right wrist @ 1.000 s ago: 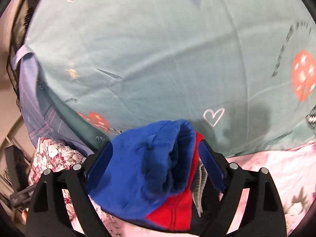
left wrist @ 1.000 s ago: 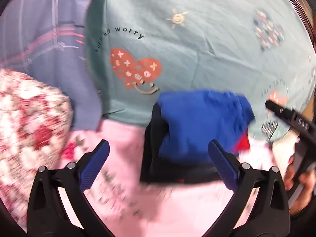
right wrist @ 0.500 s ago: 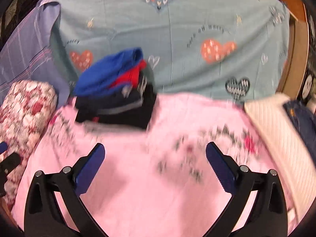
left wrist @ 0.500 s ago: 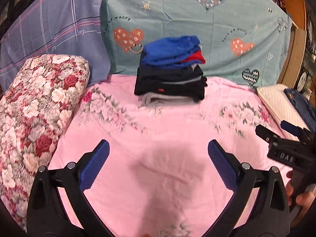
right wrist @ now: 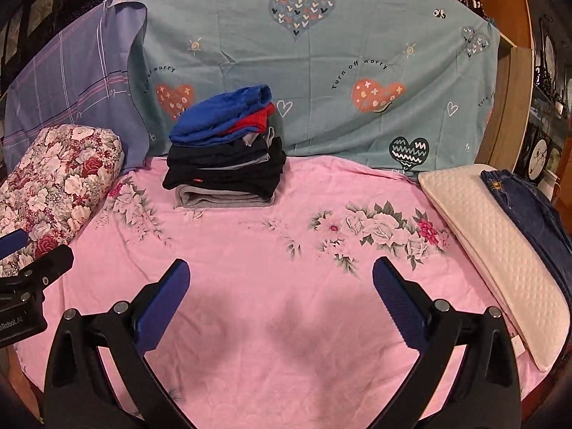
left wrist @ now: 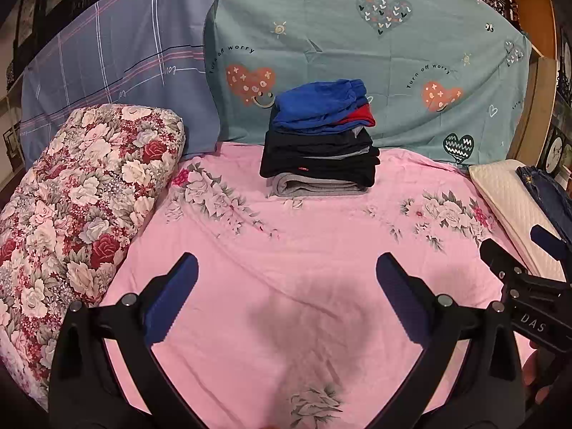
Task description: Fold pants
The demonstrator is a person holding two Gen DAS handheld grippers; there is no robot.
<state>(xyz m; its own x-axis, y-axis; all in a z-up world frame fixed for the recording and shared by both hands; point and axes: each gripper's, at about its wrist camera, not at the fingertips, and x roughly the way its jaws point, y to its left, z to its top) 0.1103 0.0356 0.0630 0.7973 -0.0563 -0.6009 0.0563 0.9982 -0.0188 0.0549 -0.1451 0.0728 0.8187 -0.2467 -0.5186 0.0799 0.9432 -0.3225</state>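
Looking through the left wrist camera first: the left gripper [left wrist: 286, 300] hangs over the bare pink sheet [left wrist: 321, 250] with its fingers spread wide and nothing between them. At the far edge of the bed, right up against the teal heart-print sheet [left wrist: 357, 53], there's a stack of folded pants [left wrist: 318, 150]. The blue pair [left wrist: 321, 105] sits on top with a bit of red showing under it, then a few dark pairs, then a grey one at the bottom. A flowery quilt roll [left wrist: 82, 196] lies along the left side, a cream pillow [left wrist: 511, 207] along the right. The right gripper [left wrist: 536, 286] pokes in at the right edge, but from this angle I can't really tell how its fingers stand.

Over on the right wrist camera, the right gripper [right wrist: 282, 300] is also spread open and empty, well back from the stack [right wrist: 225, 164]. The blue pair [right wrist: 221, 114] looks a bit lumpy and slanted on top, but it's on the pile. Past the pillow [right wrist: 493, 250], at the right edge, there's some dark blue denim [right wrist: 529, 211], probably jeans, though only a strip shows, so I wouldn't swear to it.

So progress-wise, I'd say the blue pair is folded and stacked, both grippers are free, and nothing is laid out on the sheet. If that denim is another pair, it's likely next; otherwise this looks pretty much done.
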